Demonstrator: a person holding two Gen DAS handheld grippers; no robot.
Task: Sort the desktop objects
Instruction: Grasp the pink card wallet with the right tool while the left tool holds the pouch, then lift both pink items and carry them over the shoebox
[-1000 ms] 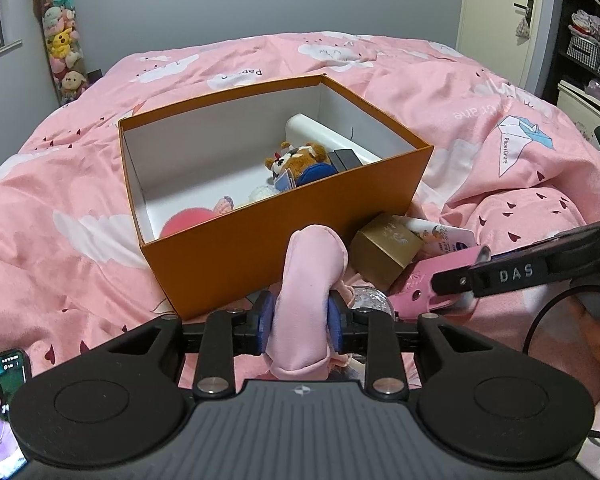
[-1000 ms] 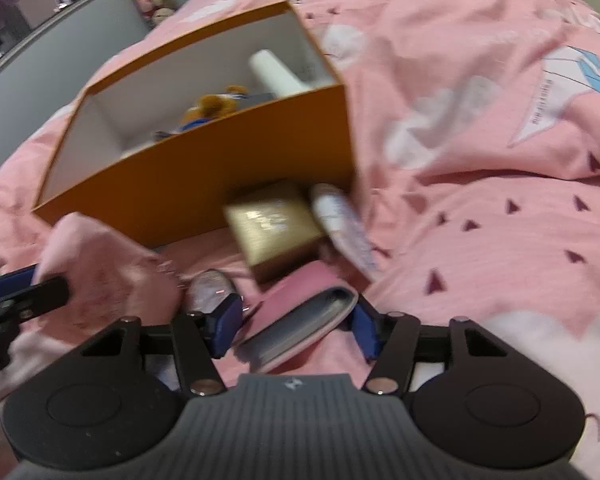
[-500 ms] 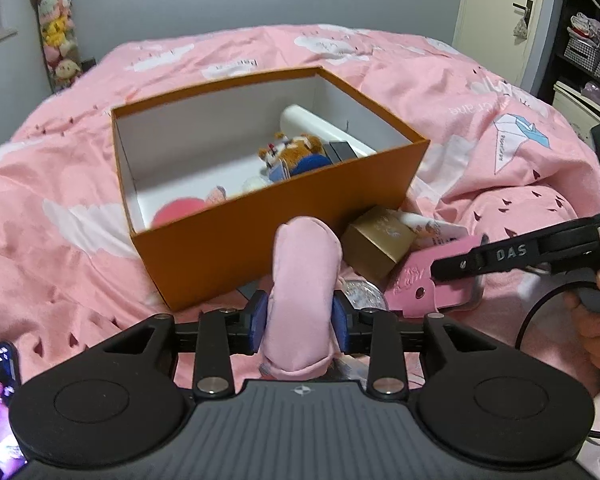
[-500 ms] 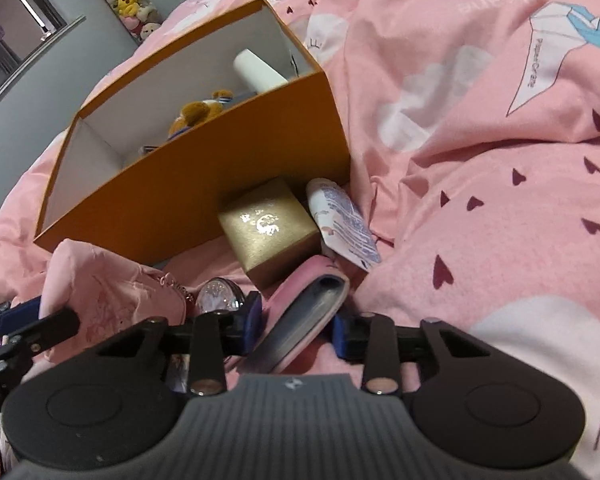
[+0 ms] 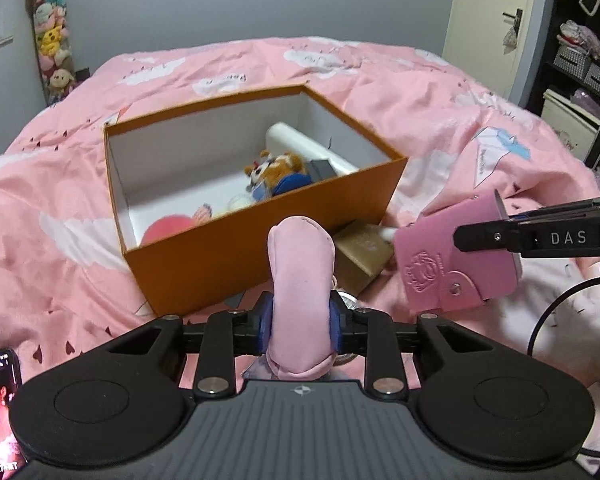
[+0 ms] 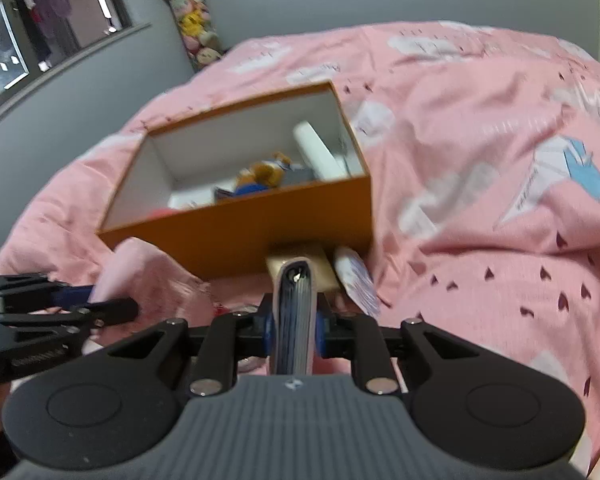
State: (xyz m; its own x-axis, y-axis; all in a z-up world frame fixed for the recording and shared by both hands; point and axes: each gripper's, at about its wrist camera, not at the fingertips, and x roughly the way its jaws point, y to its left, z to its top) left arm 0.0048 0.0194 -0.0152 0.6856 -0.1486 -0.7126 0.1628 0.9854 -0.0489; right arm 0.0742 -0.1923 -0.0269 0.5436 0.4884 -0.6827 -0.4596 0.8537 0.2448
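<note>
An open orange box [image 5: 260,240] sits on the pink bed and holds a plush toy [image 5: 276,168], a white roll [image 5: 300,142] and a red ball [image 5: 166,228]. My left gripper [image 5: 300,320] is shut on a pink cloth pouch [image 5: 302,276], held in front of the box's near wall. My right gripper [image 6: 294,326] is shut on a pink card wallet [image 6: 294,312], which also shows in the left wrist view [image 5: 456,256], lifted off the bed to the right of the box [image 6: 276,224]. The pouch also shows at the left in the right wrist view [image 6: 140,276].
A gold box [image 5: 364,252] and a white tube [image 6: 356,280] lie on the bed against the orange box's near right corner. A round silver item [image 5: 346,300] lies behind the pouch. A phone [image 5: 0,412] lies at the lower left. Shelves and a door stand at the right.
My right gripper has lifted the pink wallet off the bed and turned it upright. My left gripper has risen a little with the pouch.
</note>
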